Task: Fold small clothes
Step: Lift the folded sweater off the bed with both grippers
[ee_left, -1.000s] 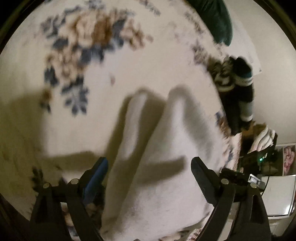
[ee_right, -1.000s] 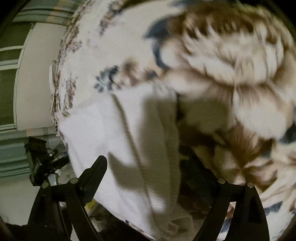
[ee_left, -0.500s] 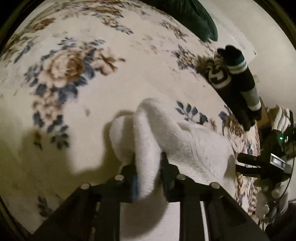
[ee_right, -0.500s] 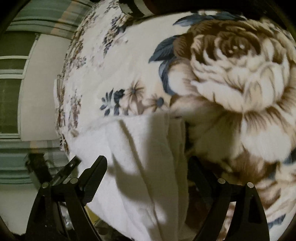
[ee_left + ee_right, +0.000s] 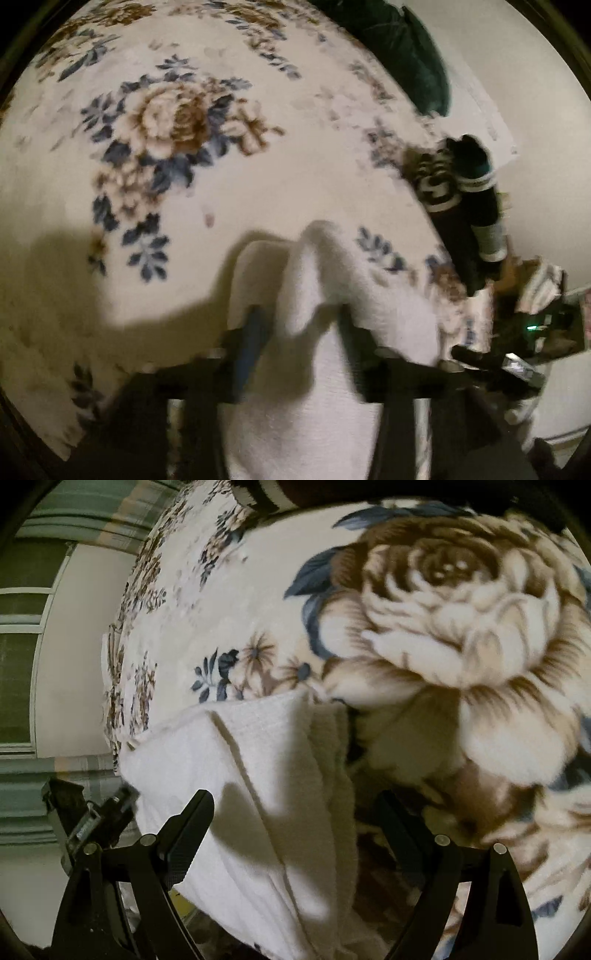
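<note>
Left gripper [image 5: 299, 328]: its two fingers are spread apart. A raised fold of the white cloth [image 5: 325, 332] pokes up between them. The picture is blurry, so I cannot tell if the fingers touch the fold.

Left fingers [image 5: 251, 343]: the one on the left side has a blue pad. The other one is black.

Right gripper [image 5: 295, 827]: its two fingers are spread wide apart, one on each side of the cloth's edge. They do not pinch anything.

Right fingers [image 5: 188, 830]: the left one hangs over the white cloth and drops a dark shadow on it. The right one is over the flowery blanket, just past the cloth's edge.

White cloth [image 5: 251, 782]: it is soft and fuzzy. It lies on the blanket right under and between both pairs of fingers. In the left camera it bunches up into a tall ridge in front of the fingers. In the right camera it lies flatter, with a seam line running away from the fingers.

Flowery blanket [image 5: 258, 177]: it is cream with brown roses and blue leaves. It spreads out past the cloth on all sides. One big brown rose [image 5: 461, 627] sits beyond the right fingers.

Dark socks [image 5: 461, 206]: they are black with white and green stripes. They lie far off to the right of the left fingers, well apart from the cloth.

Green pillow [image 5: 406, 48]: it is far ahead of the left fingers, at the blanket's far edge.
</note>
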Tool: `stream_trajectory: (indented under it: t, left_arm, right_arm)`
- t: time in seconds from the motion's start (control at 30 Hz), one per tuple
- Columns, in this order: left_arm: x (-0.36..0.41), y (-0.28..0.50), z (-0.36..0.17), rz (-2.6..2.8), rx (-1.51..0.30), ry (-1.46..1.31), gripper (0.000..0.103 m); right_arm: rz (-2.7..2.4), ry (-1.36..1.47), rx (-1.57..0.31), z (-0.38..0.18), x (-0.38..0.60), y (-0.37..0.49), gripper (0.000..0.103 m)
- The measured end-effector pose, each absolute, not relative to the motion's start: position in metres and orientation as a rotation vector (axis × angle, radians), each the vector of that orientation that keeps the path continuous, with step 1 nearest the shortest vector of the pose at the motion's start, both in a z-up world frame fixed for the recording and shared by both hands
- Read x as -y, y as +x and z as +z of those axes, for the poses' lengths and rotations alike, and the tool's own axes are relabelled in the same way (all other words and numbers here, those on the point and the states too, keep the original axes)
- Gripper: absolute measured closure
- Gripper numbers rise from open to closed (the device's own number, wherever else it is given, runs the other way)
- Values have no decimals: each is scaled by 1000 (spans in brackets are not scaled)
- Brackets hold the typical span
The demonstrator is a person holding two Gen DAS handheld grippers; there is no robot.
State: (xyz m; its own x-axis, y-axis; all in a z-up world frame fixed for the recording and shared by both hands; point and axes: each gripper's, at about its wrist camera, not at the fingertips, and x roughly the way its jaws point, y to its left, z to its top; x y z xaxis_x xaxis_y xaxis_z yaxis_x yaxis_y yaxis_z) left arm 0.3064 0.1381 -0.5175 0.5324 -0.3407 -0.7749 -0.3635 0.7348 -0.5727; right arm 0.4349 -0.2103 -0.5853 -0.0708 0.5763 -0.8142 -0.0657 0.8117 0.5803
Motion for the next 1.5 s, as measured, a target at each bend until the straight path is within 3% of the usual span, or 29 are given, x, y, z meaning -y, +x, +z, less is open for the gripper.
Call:
stream_trajectory:
  t: [0.03,0.27,0.53,0.73,0.8,0.83,0.87,0.93,0.97,1.0,1.2,1.5]
  left_arm:
    - [-141,303,-518,-6,-1027,-804,32]
    - [-142,298,-568,-170,-1089,-989,30]
    - [-137,314,-584,-258,-1122,-949,19]
    - [-134,313,-583,-277,-1101,-942,19]
    - [-130,314,-581,-281,-1085,-902,30]
    - [-128,312,-578,-283,-1075,-875,49]
    - [-129,311,-577,-280,-1068,-862,60]
    - [-131,308,-572,-277,-1055,-852,67]
    - [-132,307,-569,-271,-1046,-843,68]
    - [-130,306,-565,-270,-1044,-825,69]
    - [-123,304,-536,-305,-1022,-741,73]
    - [-123,316,-481,-395,-1004,-662,73]
  right_arm:
    - [556,418,-1571,-587,213,434,12]
    - [722,481,-1725,-628,210,423,0]
    - [955,486,-1772,-641,172,417,0]
    - [988,510,-1759,-642,145,416,0]
    - [983,520,-1737,-641,139,414,0]
    - [981,518,-1724,-640,137,413,0]
    - [968,515,-1713,-638,135,411,3]
    - [940,495,-1697,-635,134,410,27]
    - [917,478,-1691,-634,135,409,56]
    - [893,484,-1685,-635,136,408,63]
    - [813,483,-1592,-609,136,392,72]
    - [717,539,-1450,-544,141,376,75]
